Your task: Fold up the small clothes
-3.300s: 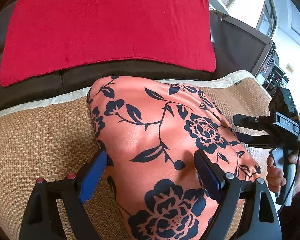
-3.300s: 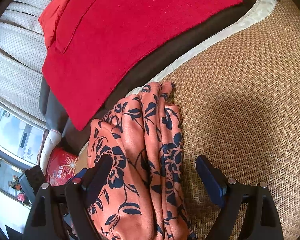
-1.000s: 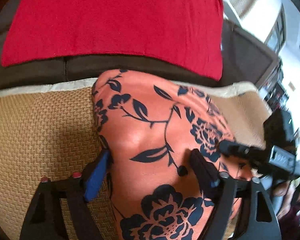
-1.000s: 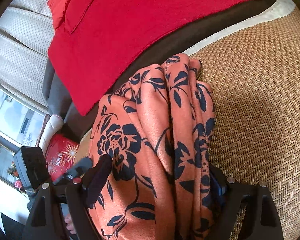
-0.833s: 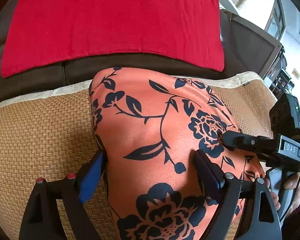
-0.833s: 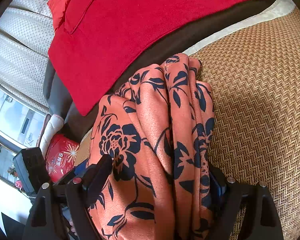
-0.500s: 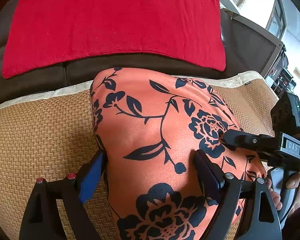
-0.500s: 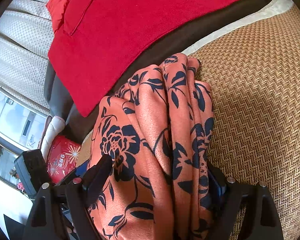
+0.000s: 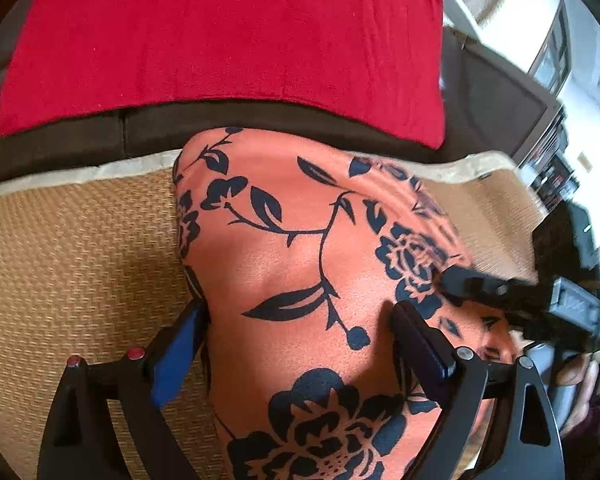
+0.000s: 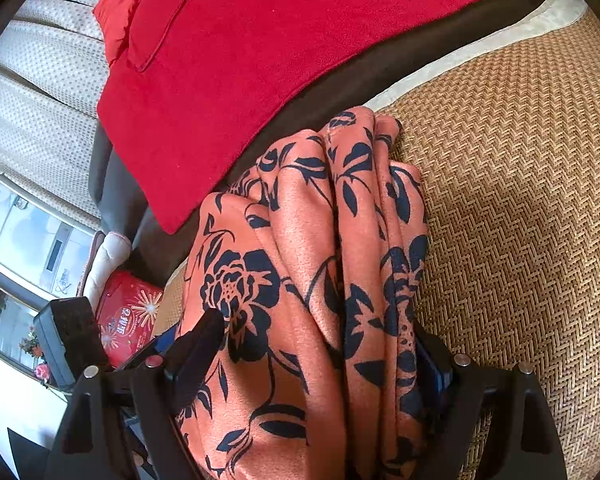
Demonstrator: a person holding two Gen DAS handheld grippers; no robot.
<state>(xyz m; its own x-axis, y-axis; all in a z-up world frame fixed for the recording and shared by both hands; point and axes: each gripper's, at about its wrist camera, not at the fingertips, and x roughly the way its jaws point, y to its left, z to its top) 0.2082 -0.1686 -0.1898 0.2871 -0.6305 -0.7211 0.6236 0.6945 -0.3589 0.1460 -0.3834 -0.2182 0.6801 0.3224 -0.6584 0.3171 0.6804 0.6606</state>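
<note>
An orange garment with dark blue flowers (image 9: 300, 240) lies folded into a thick bundle on a woven mat (image 9: 80, 240). My left gripper (image 9: 298, 312) straddles its near end. The blue left pad (image 9: 180, 352) touches the bundle's edge and the other finger rests on the cloth, while the jaws are opening. In the right wrist view the layered folds of the garment (image 10: 300, 220) fill my right gripper (image 10: 318, 326), whose jaws are closing slightly. Cloth hides its right pad. The right gripper (image 9: 480, 288), blurred, meets the bundle from the right.
A red cloth (image 9: 220, 40) drapes the dark sofa back (image 9: 260, 120) behind the mat (image 10: 520, 200). A red printed box (image 10: 128, 320) and a window lie past the left gripper's body (image 10: 72, 332). A hand (image 9: 580, 376) holds the right gripper.
Over three seconds the right gripper came from beside the bundle to straddle it, and the folds now stand taller between its fingers. In the last second both grippers hardly shifted.
</note>
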